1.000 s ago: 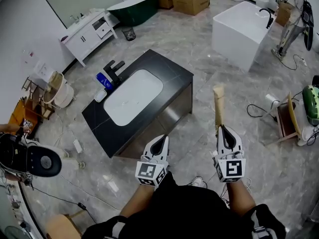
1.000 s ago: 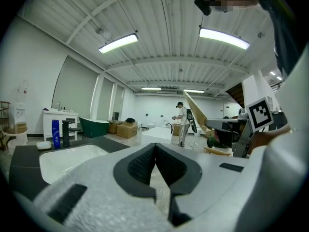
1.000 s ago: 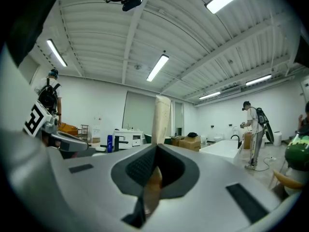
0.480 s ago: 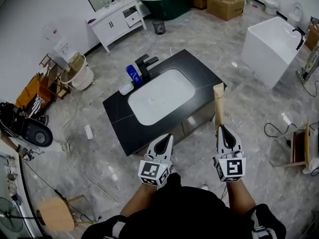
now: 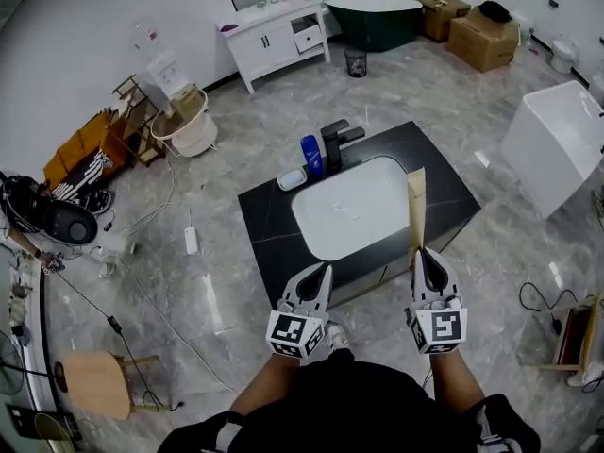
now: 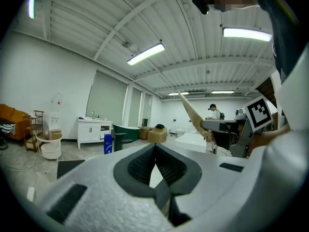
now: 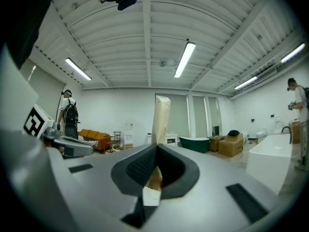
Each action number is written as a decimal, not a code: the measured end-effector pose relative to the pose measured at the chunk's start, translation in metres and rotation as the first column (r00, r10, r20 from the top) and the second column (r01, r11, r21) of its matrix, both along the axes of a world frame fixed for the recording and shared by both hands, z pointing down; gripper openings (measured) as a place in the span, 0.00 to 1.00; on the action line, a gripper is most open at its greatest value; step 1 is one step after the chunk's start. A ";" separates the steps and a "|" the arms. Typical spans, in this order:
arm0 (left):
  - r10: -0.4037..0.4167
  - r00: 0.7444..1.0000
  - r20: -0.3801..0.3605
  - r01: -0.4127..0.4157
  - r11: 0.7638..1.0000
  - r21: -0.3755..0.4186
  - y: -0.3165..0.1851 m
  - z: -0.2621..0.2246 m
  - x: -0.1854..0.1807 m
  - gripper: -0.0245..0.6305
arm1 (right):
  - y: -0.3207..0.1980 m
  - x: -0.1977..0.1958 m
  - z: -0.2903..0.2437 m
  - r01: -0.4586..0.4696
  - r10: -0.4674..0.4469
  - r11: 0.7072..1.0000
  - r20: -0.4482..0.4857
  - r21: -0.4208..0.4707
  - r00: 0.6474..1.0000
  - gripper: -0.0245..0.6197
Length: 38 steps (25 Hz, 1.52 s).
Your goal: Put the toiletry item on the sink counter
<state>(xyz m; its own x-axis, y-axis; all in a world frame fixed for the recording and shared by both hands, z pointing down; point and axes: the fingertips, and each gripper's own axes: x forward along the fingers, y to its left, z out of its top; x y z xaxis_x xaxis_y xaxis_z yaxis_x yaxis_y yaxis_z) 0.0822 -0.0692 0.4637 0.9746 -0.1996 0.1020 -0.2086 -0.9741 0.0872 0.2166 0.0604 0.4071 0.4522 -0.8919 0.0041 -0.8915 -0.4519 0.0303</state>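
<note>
A long tan toiletry tube [image 5: 415, 208] sticks straight out from my right gripper [image 5: 423, 251], whose jaws are shut on its lower end; in the right gripper view the tube [image 7: 160, 119] rises upright from between the jaws. My left gripper [image 5: 324, 270] is shut with nothing in it. Ahead stands the black sink counter [image 5: 271, 212] with a white basin [image 5: 354, 219] and a black faucet [image 5: 338, 140]. In the head view the tube's tip overlaps the counter's right part, and both grippers hang just short of its near edge.
A blue bottle [image 5: 311, 155] and a small pale dish [image 5: 291, 178] sit on the counter's far left by the faucet. A white vanity [image 5: 278, 36], a green bathtub [image 5: 376, 15], cardboard boxes [image 5: 484, 38] and a white tub [image 5: 561, 144] stand around. Cables lie on the floor at left.
The view has swung: the sink counter has shifted right and nearer, now directly ahead of both grippers. The tube stays gripped in the right gripper.
</note>
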 end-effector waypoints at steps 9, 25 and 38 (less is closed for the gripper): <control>-0.102 0.995 0.001 0.102 0.995 -0.001 -0.095 0.008 -0.039 0.05 | -0.107 -0.027 -0.011 0.112 -0.112 0.994 -0.016 0.007 0.994 0.05; -0.269 0.963 -0.007 0.268 0.963 -0.006 -0.172 0.015 -0.097 0.05 | -0.214 -0.067 0.024 0.274 -0.273 0.961 0.031 -0.039 0.961 0.05; -0.418 0.908 0.022 0.418 0.908 -0.030 -0.186 0.030 -0.130 0.05 | -0.270 -0.090 0.063 0.438 -0.433 0.894 0.066 -0.097 0.899 0.05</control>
